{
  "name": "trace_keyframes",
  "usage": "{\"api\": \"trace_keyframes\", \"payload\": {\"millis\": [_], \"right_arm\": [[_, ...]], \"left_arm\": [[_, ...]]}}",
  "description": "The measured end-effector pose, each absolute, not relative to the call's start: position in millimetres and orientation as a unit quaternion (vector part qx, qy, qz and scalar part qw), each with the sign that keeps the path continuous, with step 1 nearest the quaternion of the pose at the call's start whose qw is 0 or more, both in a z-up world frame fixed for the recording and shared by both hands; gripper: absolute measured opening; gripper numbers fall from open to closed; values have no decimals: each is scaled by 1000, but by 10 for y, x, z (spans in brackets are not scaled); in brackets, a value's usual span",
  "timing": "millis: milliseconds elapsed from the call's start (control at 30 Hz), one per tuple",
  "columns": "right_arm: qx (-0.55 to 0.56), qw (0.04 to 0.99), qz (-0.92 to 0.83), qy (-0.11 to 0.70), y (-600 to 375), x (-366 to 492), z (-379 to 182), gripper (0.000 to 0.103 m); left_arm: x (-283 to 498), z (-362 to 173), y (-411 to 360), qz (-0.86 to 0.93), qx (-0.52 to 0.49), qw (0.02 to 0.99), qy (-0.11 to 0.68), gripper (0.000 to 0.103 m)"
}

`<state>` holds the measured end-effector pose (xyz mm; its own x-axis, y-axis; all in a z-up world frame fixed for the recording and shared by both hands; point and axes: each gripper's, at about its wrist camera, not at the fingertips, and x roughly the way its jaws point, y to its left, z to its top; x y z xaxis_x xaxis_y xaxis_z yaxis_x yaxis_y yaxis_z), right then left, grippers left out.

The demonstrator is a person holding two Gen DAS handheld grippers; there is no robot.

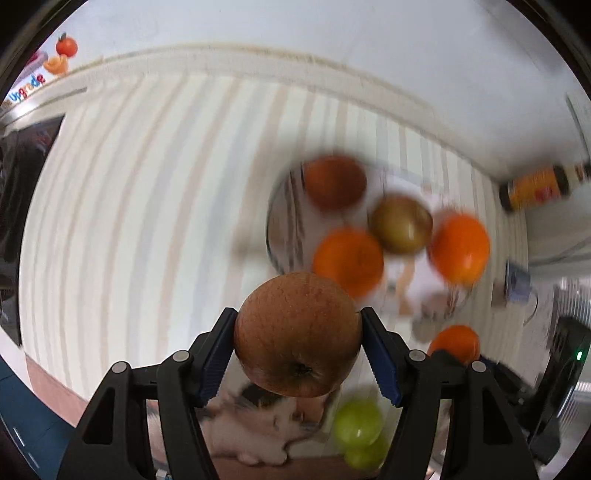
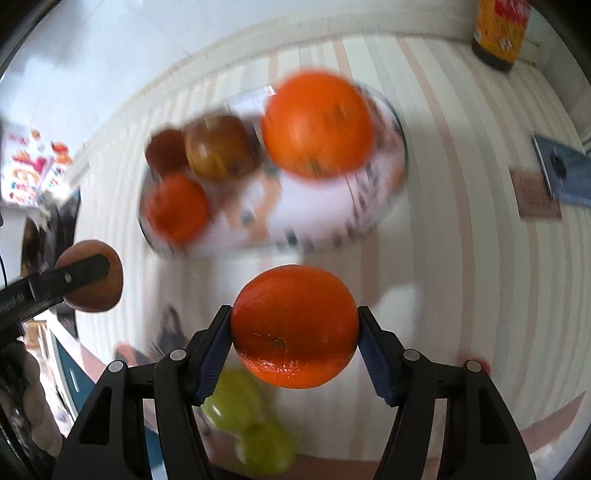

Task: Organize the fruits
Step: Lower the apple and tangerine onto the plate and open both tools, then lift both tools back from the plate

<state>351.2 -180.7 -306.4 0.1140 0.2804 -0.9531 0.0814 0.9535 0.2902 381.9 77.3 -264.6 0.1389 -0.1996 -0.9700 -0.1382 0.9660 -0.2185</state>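
Note:
My left gripper [image 1: 297,345] is shut on a brownish-red apple [image 1: 297,343] and holds it in the air over the striped tablecloth; it also shows in the right wrist view [image 2: 92,277]. My right gripper [image 2: 294,338] is shut on an orange [image 2: 294,326], also lifted; this orange shows in the left wrist view [image 1: 455,341]. Ahead of both stands a glass bowl [image 2: 369,221] holding two oranges [image 2: 317,123] [image 2: 177,208], a greenish-brown apple [image 2: 219,147] and a dark red apple [image 2: 166,151]. The bowl is blurred.
Two green fruits [image 2: 251,424] lie below the grippers near the table's front edge. A dark bottle with a yellow label [image 2: 498,33] stands at the back right. A phone [image 2: 565,173] and a brown card [image 2: 535,195] lie at the right.

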Motion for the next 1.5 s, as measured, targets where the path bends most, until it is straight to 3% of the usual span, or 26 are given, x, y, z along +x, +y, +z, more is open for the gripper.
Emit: {"api": "trace_keyframes", "payload": {"millis": [267,533,567,633,1167,1500], "right_arm": [[168,732,50,659,-1703,3901,-3149,68],[193,718,40,668,-1668,4017,-3349,71],[198,716,44,668,-1699,4003,-3335,82],[194,720,42,665,-1697,4001,-3304,91],[60,765,15,641,-1642,3848,-2734,95],[45,791,18,610,-1727,3482,-2192,95]], "left_arm": [[4500,-2931,770,-5,-136,717,683,64],[4563,-3167,636,-18,-124,683,720,65],[4567,-3169,627,-22,-125,683,719,75],[4575,-3131,611,-29,-126,694,708,96],[4011,-2519,663,10,-41,768,639,96],[3505,-2209,434,-5,-35,794,606,96]]}}
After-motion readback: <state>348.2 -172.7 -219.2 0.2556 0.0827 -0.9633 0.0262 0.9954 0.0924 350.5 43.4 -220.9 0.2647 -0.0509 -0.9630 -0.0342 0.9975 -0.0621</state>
